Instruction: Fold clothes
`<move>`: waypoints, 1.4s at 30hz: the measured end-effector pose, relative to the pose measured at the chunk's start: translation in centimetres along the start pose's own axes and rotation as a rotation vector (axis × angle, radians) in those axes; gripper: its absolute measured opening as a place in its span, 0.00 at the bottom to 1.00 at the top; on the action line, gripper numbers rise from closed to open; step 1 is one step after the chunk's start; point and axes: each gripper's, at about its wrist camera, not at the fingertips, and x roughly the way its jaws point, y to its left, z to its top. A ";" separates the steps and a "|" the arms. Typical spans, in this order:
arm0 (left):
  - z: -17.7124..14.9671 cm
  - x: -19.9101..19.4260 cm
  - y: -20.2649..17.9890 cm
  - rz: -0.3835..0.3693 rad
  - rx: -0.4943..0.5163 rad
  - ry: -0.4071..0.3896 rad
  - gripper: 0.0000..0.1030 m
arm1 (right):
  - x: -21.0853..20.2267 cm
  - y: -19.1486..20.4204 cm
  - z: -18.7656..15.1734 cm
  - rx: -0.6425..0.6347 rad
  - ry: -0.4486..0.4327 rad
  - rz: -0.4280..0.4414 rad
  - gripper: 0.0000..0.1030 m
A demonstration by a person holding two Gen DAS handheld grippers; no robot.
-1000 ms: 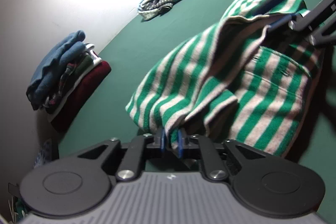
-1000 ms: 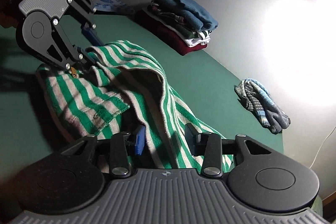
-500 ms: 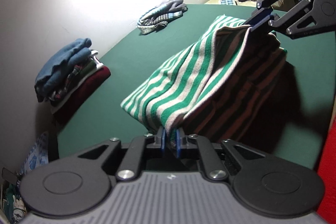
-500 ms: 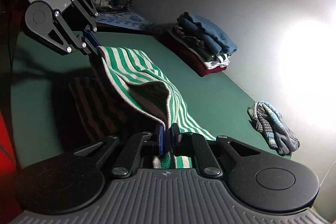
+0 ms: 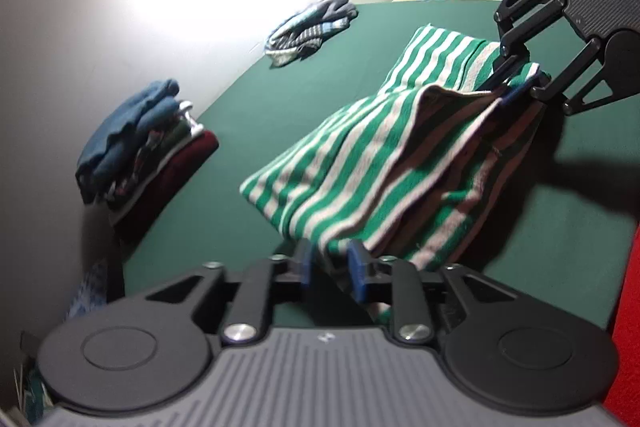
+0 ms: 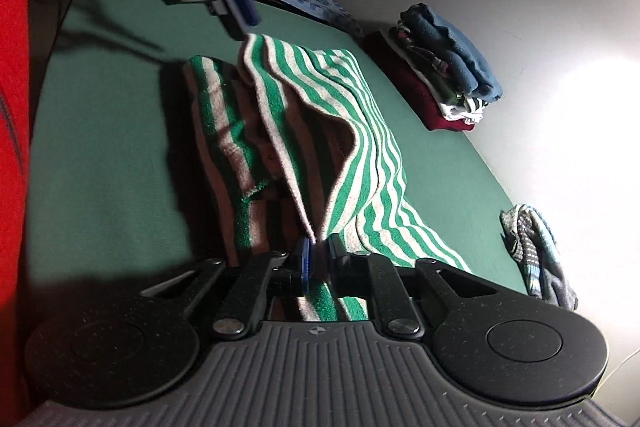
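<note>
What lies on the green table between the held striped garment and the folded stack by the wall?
Nothing visible. Bare green table separates the striped garment from the folded stack. The crumpled grey cloth lies further off, out of that path.

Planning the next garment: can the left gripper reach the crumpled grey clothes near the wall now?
Probably not yet: the left gripper is open around the striped garment, which lies between it and the grey clothes.

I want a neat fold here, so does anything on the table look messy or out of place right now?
Nothing is spilled or damaged. The striped garment is uneven, its upper layer raised and sagging between the two grippers. The left gripper stands open around its corner; the right gripper is pinching its own. A small crumpled cloth lies unfolded by the wall, apart from the folded stack.
</note>
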 end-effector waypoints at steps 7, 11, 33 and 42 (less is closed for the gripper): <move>1.6 0.3 2.1 -0.059 -0.021 -0.042 0.54 | -4.2 -3.5 2.8 0.215 -0.123 0.043 0.25; 1.3 3.4 1.7 -0.062 0.046 0.007 0.48 | -1.4 -3.3 3.8 0.181 -0.111 -0.051 0.27; -1.5 1.6 -0.9 -0.177 0.057 0.100 0.01 | 1.4 -4.0 2.7 0.172 -0.119 0.091 0.01; -1.4 3.9 6.1 -0.188 -0.276 0.057 0.72 | 2.9 -2.2 1.8 0.135 -0.100 0.052 0.03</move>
